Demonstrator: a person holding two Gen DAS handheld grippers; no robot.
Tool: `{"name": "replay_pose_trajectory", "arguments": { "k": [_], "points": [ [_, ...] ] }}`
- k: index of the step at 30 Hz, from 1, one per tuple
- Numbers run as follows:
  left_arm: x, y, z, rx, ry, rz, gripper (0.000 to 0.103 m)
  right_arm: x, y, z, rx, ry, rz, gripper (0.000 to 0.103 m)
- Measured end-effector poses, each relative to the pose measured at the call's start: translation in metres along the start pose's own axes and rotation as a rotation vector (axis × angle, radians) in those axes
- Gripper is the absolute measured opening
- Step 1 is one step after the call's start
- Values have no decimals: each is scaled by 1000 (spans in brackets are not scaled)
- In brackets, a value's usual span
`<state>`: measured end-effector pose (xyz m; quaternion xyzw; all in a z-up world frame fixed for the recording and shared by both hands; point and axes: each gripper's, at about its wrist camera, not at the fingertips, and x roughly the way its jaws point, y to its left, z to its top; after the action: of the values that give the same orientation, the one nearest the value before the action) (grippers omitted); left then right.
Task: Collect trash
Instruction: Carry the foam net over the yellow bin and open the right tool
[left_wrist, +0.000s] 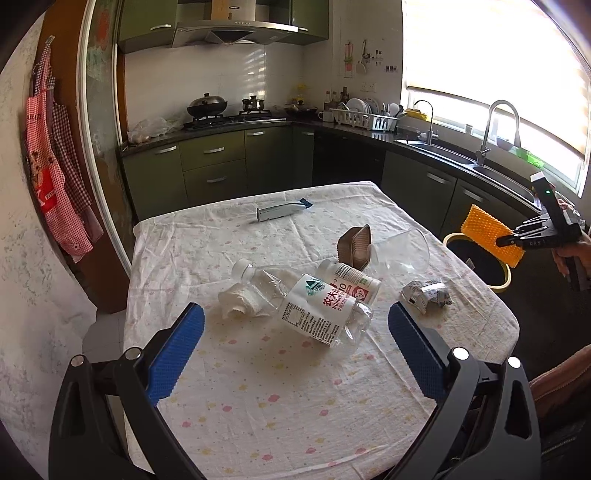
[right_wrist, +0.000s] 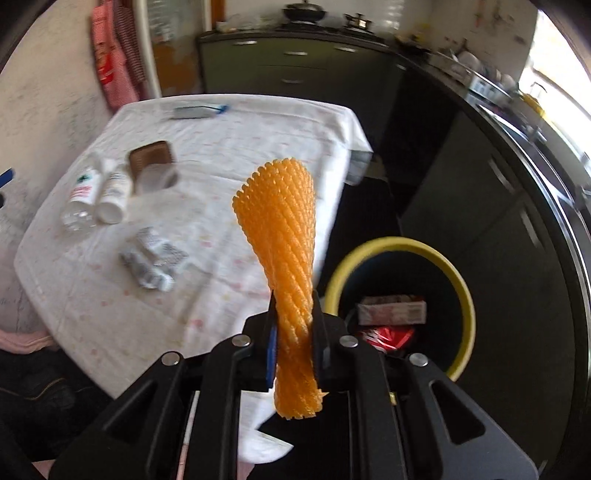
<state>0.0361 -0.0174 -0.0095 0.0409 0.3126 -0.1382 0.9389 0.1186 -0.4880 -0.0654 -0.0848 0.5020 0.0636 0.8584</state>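
kitchen cupboards and a dark worktop ring the room, and a desk (left_wrist: 258, 387) under a pale spotted cloth fills the middle. nearest us, our left tongs (left_wrist: 295, 354) hang released over the near end of the desk, blue pads wide apart with nothing between them. just beyond them a clear water bottle (left_wrist: 314, 306) lies on its side, with a crumpled tissue (left_wrist: 240, 302) touching its left flank and a white bottle (left_wrist: 351, 282) lying against its far side. to the right sits a crushed silver wrapper (left_wrist: 424, 293). behind the bottles a brown tray (left_wrist: 356, 243) stands tilted beside a clear plastic cup (left_wrist: 402, 251) lying on its side. at the far end of the desk lies a white and blue packet (left_wrist: 282, 210).

off the right edge of the desk, our right tongs (right_wrist: 295, 332) are clenched on an orange foam net sleeve (right_wrist: 284, 236), squeezing it near its lower end so the top flares out. the sleeve is held in the air near a yellow-rimmed bin (right_wrist: 465, 295) on the floor beside the desk. inside the bin we see a carton and a red wrapper.
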Motion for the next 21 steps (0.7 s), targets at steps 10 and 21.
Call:
{"name": "replay_pose_trajectory", "arguments": {
  "k": [10, 21],
  "points": [
    [5, -10, 4, 25, 18, 5, 98, 76, -93, -15, 266, 127, -113, 20],
    [18, -17, 5, 36, 51, -13, 98, 80, -111, -20, 351, 102, -154, 52]
  ]
}}
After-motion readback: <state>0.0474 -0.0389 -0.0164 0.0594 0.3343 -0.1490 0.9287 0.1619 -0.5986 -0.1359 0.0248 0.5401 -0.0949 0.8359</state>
